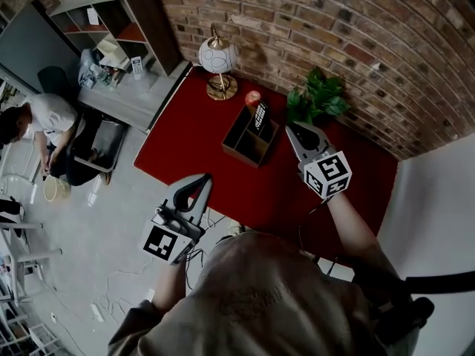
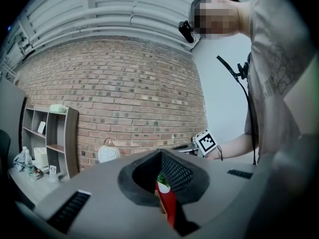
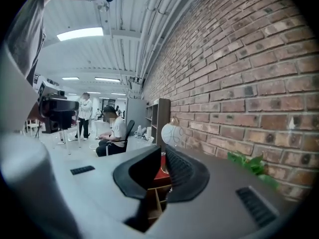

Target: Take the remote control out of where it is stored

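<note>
The remote control stood on end in the wooden organiser on the red table, in a compartment at the end toward the brick wall. Its long axis ran roughly upright, and its top poked clear above the rim with a slight lean. That upright set was what mattered to me, since any grip would have to take the exposed upper end. My right gripper was plainly the nearer one, just beside the organiser on the plant side, so the remote lay to its left in the head view. In the right gripper view the organiser's dividers showed low, beneath the jaw tips. Those jaws were pressed together with nothing between them, so I judged they would need to part before closing across the remote's narrow faces. My left gripper hung well apart at the table's near edge, its jaws likewise together and empty. The remote looked like a slim, dark bar of hard plastic with rows of small buttons, probably slick under the ribbed black pads. The organiser was thin-walled wood with an open top, light enough, I suspected, to shift if nudged. A round white lamp with a brass base and a small red ball-like object stood behind it.
</note>
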The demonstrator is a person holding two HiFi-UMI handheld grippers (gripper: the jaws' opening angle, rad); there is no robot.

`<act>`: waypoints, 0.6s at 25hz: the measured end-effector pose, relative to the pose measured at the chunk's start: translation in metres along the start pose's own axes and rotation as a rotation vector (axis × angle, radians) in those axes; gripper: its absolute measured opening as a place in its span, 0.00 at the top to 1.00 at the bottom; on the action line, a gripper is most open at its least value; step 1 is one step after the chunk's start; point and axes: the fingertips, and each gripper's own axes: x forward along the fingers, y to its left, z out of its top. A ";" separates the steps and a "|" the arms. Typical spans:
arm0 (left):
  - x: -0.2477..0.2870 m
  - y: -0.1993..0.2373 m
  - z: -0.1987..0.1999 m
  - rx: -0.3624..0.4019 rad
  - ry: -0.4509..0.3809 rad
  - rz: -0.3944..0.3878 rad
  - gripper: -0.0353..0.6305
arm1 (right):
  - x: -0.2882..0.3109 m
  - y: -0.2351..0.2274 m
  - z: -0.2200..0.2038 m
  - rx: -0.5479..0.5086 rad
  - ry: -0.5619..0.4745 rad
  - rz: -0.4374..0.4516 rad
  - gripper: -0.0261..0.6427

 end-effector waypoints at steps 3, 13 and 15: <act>-0.002 0.000 0.004 0.009 -0.009 0.008 0.95 | 0.022 -0.009 -0.021 0.028 0.038 -0.012 0.94; -0.006 0.003 -0.006 -0.015 0.006 0.005 0.95 | 0.078 -0.022 -0.069 0.113 0.165 -0.019 0.74; -0.007 0.004 -0.008 -0.020 0.005 0.005 0.95 | 0.088 -0.026 -0.079 0.137 0.192 -0.030 0.70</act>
